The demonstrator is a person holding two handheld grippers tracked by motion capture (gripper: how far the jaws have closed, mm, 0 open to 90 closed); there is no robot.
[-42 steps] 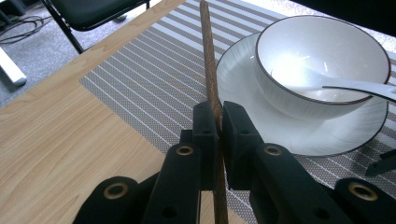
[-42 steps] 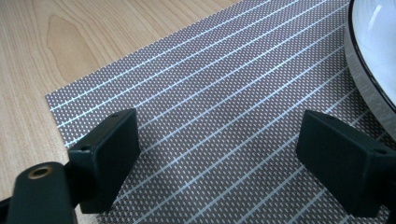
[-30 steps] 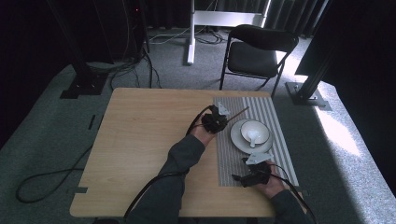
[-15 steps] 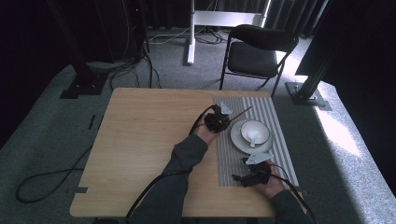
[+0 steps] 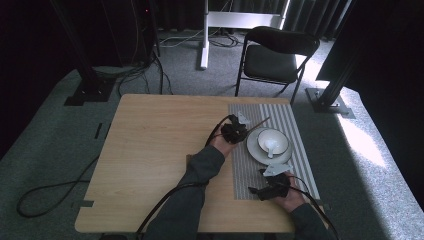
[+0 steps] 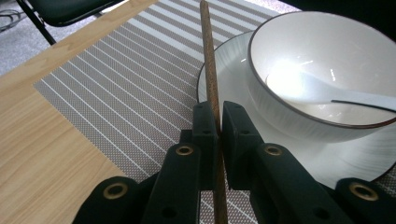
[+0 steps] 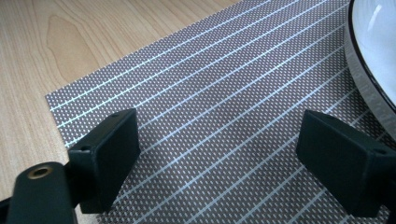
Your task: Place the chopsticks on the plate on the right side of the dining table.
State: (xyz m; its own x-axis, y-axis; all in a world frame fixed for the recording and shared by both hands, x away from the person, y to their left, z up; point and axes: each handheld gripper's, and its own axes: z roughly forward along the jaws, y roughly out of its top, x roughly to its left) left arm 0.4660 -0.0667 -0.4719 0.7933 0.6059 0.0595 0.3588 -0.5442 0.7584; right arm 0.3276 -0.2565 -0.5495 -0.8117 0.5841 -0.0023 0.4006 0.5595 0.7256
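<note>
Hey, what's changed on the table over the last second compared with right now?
Nothing has visibly changed. The left gripper is still shut on the thin brown wooden stick beside the white bowl on its white plate, and the right gripper still rests open on the grey striped placemat.

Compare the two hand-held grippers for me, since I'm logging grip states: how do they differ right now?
The left hand-held gripper is shut on a brown stick; the right hand-held gripper is open, with nothing between its jaws. The left sits beside the plate at the placemat's far part; the right is at its near end. Both are over the placemat.
</note>
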